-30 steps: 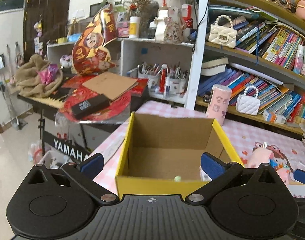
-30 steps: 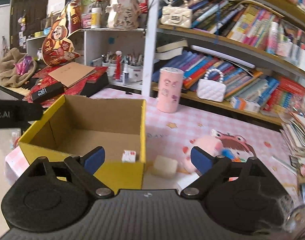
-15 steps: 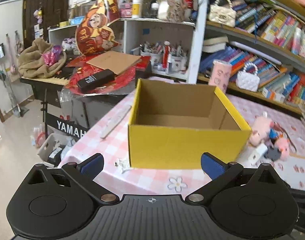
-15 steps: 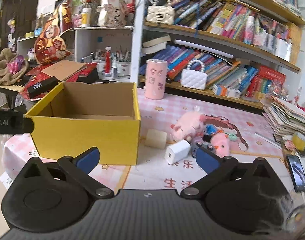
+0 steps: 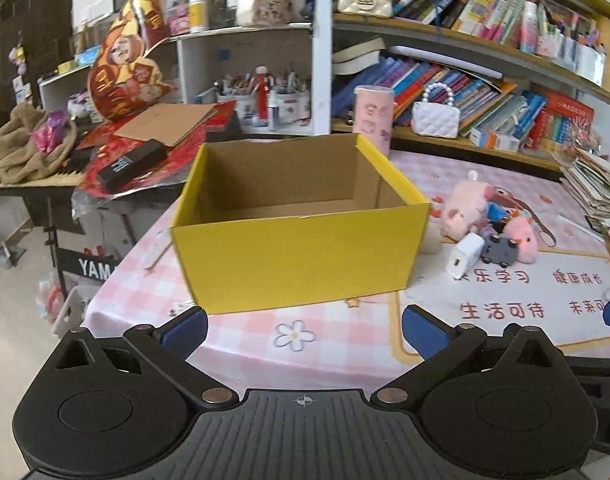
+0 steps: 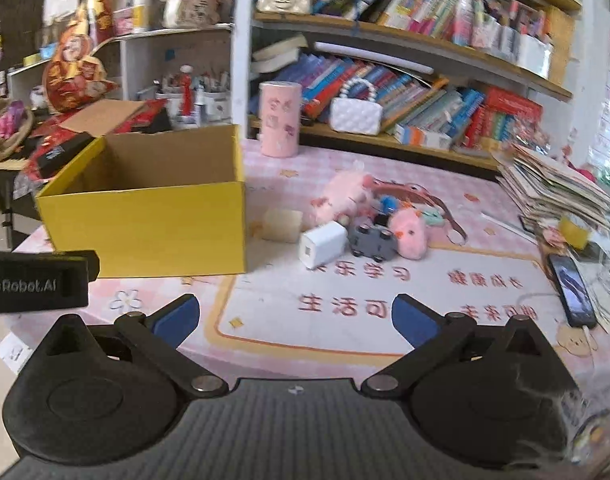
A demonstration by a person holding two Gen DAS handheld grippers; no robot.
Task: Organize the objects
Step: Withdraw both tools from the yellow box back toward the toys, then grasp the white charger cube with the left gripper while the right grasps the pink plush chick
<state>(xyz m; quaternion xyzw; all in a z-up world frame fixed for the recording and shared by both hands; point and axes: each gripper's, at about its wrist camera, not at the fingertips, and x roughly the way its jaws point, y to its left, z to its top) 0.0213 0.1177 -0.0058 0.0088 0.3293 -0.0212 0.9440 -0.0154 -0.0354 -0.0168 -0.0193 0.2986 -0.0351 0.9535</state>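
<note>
Both grippers, left [image 5: 303,326] and right [image 6: 293,316], have pulled back with fingers apart and empty, while the white charger [image 6: 322,244], light, rigid and smooth, lies just beside the yellow box [image 6: 153,224], best pinched across flat sides.

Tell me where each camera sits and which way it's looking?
Left wrist: sits on the left gripper, facing the yellow box head-on; its open blue fingertips show.
Right wrist: sits on the right gripper, facing the white charger and pink plush toys; its open fingers and the left gripper's body show.
Both share box, toys, bookshelf.
</note>
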